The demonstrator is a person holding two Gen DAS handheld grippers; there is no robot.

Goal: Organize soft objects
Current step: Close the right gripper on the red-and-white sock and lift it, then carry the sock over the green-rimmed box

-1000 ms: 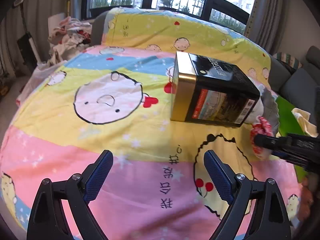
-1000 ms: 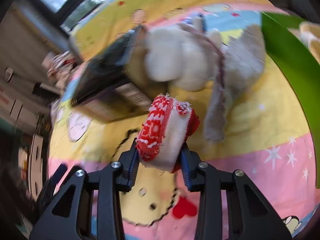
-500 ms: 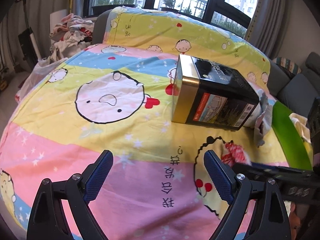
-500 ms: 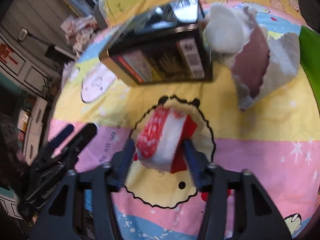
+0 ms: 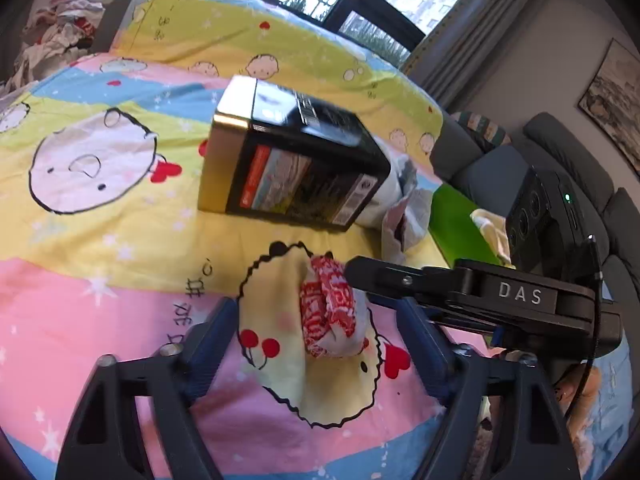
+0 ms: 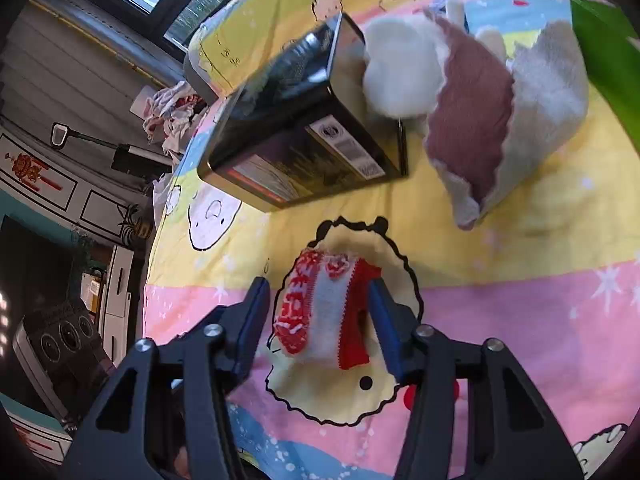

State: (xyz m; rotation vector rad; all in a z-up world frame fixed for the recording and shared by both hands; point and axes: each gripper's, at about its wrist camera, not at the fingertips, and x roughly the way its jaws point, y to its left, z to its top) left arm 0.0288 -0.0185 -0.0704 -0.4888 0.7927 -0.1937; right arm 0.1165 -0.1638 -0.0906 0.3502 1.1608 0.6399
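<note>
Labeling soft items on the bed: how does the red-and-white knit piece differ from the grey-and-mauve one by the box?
The red-and-white knit piece is a small compact bundle; the grey-and-mauve piece is larger and splayed open, mauve lining showing. The red-and-white one lies between the right gripper fingers, on a cartoon face of the bedsheet; the grey-and-mauve one lies free, against white fluff at the black box. Both are knit and rest on the bedsheet.

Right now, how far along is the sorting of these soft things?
Looks done: a white plush sits at the mouth of the tin box. In hand: the red-and-white sock lies on the sheet; the left gripper and right gripper have just been closing around it, neither pressing yet. Left: that sock and the grey-and-pink cloth beside the box.
</note>
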